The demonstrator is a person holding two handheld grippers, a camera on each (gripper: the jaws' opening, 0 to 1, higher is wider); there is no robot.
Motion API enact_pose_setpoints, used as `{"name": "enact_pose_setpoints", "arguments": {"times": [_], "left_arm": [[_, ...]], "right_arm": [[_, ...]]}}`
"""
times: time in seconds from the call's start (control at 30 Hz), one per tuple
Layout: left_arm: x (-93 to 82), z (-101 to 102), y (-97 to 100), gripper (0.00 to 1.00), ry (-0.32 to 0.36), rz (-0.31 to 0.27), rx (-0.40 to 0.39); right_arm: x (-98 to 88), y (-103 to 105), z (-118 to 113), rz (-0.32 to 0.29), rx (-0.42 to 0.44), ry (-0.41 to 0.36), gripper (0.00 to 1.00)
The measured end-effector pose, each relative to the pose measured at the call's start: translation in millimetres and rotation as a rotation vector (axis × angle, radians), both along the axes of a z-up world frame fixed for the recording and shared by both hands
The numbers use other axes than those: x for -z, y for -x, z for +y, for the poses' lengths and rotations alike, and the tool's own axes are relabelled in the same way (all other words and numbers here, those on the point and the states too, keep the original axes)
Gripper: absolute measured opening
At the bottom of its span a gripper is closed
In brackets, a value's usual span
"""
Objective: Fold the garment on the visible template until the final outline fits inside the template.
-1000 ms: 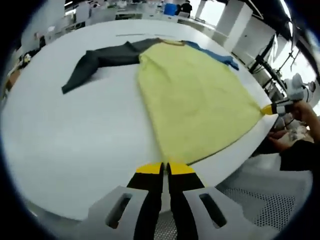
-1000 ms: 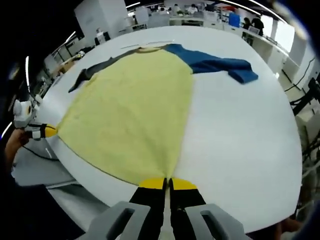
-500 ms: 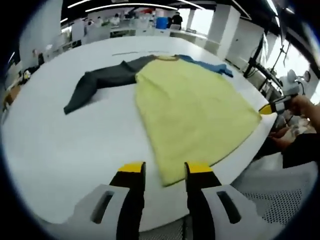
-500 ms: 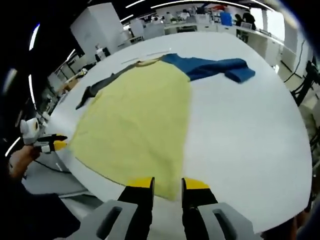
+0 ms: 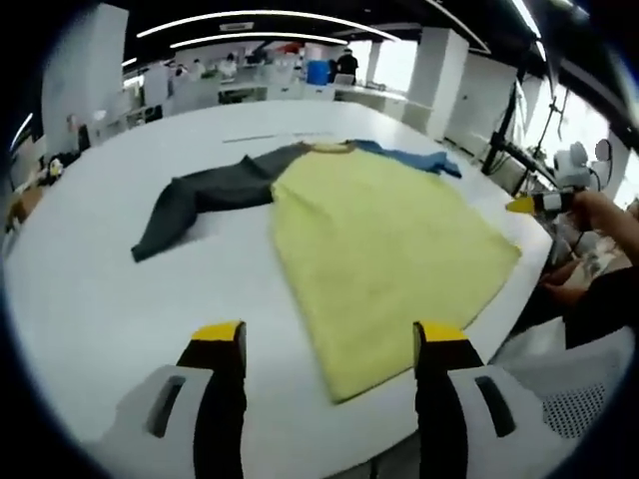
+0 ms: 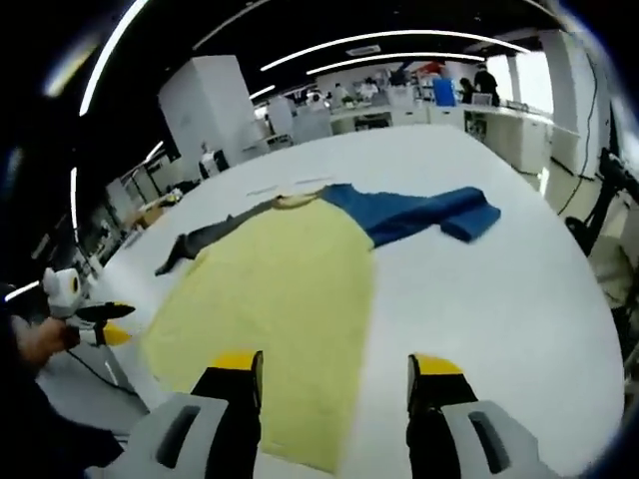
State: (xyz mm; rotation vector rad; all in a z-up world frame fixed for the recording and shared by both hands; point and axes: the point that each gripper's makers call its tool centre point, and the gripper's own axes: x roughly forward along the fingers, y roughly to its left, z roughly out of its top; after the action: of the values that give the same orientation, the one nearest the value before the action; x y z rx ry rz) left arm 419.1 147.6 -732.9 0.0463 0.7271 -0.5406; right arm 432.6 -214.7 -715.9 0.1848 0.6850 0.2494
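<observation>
Released since the earlier frame, yellow-bodied garment point(image 5: 384, 244) lies flat, hem at lower desk point(image 5: 120, 299) edge; both claws point(image 5: 329, 349) point(image 6: 334, 374) gape empty.

Left gripper view sat low over the near edge of the white table point(image 5: 90, 299), looking across it along its own spread jaws, garment point(image 5: 384, 239) close ahead and right. Right gripper view looked from the same table edge further along, garment point(image 6: 275, 299) ahead and left. Both shared the garment, tabletop and office background. Each caught the other: right gripper point(image 5: 529, 204) at right edge, left gripper point(image 6: 108, 324) at left.
</observation>
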Motion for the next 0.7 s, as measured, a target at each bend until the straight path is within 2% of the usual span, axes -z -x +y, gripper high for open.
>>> {"name": "enact_pose_setpoints", "arguments": {"times": [0.07,0.37,0.5,0.7], "left_arm": [[-1.1,-3,-2.3,0.77,0.005,-0.003,0.004],[-17.4,-18,-9.6,0.92,0.029,-0.070,0.064],[-27.8,-25,-12.3,0.99,0.032,-0.105,0.093],[-32.6,-29,-16.3,0.99,0.016,-0.111,0.123]], "right_arm": [[0.0,-6,-5,-0.005,0.015,-0.002,0.61],[6.4,-29,-36,-0.016,0.052,0.033,0.74],[4.6,-46,-47,-0.037,0.083,0.005,0.77],[4.5,-72,-70,-0.048,0.133,0.053,0.72]]}}
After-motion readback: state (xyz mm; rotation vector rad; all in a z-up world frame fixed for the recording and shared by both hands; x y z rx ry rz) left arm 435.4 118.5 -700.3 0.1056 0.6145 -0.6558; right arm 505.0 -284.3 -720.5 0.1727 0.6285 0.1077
